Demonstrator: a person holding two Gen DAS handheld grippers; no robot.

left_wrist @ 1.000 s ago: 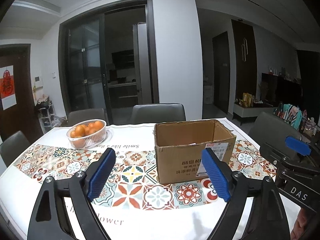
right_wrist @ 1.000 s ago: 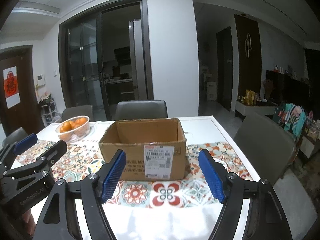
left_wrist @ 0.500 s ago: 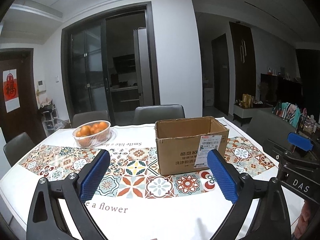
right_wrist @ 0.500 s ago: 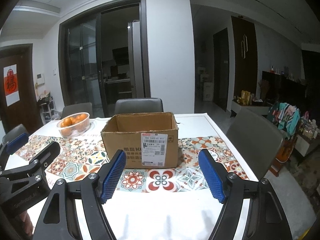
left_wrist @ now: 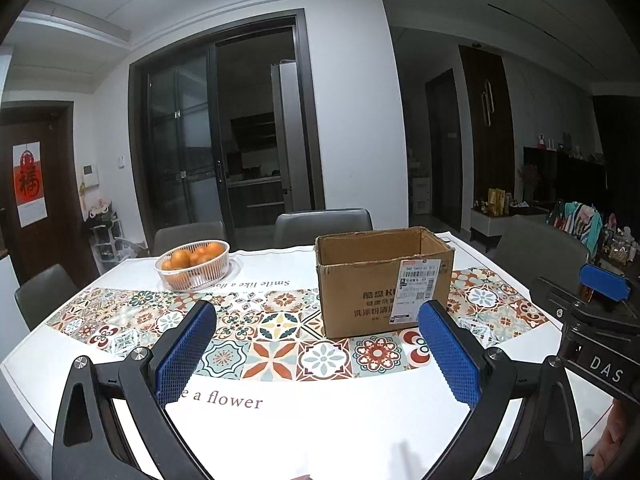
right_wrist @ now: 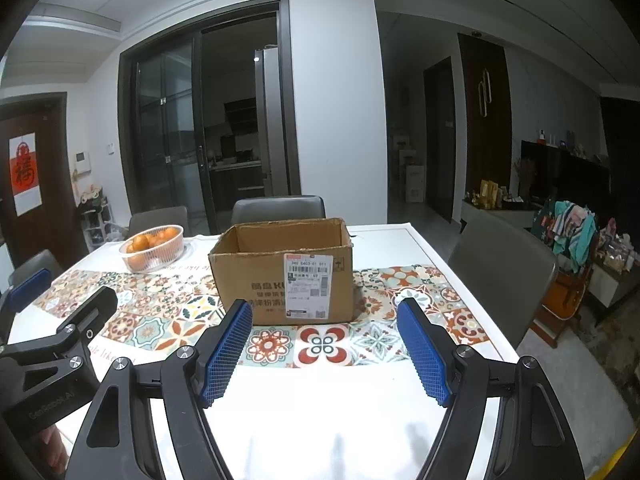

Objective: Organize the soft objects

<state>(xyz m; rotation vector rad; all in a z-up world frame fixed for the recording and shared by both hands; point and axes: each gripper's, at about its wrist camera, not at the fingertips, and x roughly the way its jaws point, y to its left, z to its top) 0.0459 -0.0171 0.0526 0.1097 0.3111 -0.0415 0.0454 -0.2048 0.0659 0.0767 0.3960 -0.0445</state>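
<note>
An open brown cardboard box (left_wrist: 384, 280) with a white shipping label stands on the patterned table runner; it also shows in the right wrist view (right_wrist: 284, 276). Its inside is hidden from both views. My left gripper (left_wrist: 318, 344) is open and empty, held above the near table edge, short of the box. My right gripper (right_wrist: 324, 344) is open and empty, also short of the box. Each gripper shows at the edge of the other's view. No soft objects are in view.
A white basket of oranges (left_wrist: 194, 264) sits at the back left of the table (left_wrist: 320, 432); it also shows in the right wrist view (right_wrist: 152, 248). Grey chairs (right_wrist: 500, 264) surround the table. A cluttered cabinet (right_wrist: 580, 232) stands far right.
Both grippers have pulled back from the box, which now looks smaller and farther. More white table shows in front. Both stay open.
</note>
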